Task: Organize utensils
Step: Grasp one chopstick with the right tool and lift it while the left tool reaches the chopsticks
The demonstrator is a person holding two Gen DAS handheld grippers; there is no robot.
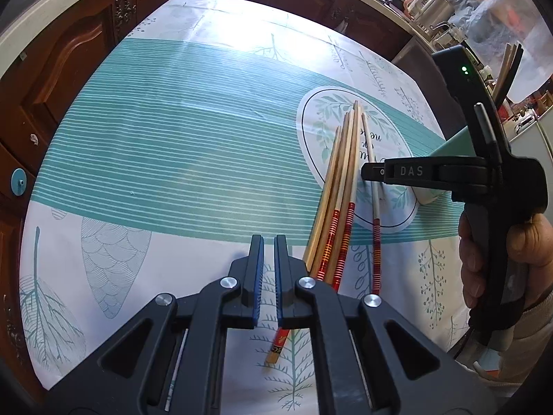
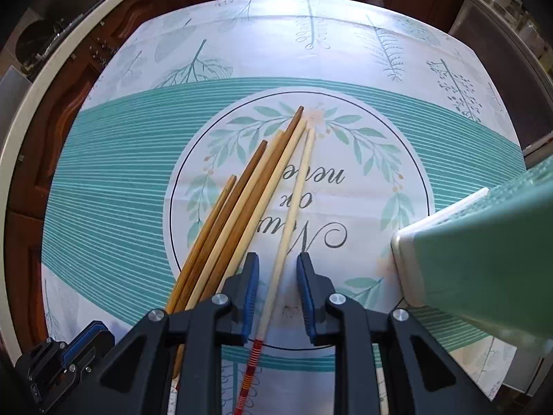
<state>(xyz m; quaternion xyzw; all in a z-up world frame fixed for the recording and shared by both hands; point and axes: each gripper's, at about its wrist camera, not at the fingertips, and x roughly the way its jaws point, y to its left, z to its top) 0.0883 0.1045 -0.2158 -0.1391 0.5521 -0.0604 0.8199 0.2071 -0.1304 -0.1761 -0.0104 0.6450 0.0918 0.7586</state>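
A bundle of chopsticks (image 2: 242, 204) lies fanned out on the worktop (image 1: 172, 145), tips over the round printed wreath on the cloth, painted red-striped handles toward the person. One pale chopstick (image 2: 293, 214) lies a little apart on the right of the fan. The right claw (image 2: 278, 297) points steeply down with its jaws part open, one on each side of this lone stick, pads not yet touching it. The left claw (image 1: 269, 276) is closed with nothing in it, just beside the handle ends.

These sticks are light, stiff and thin, with a smooth finish, so one is likely to roll or pivot when pinched. A hold near the middle, or just above the striped handle, should keep it level. The green holder (image 2: 484, 263) stands near on the right.
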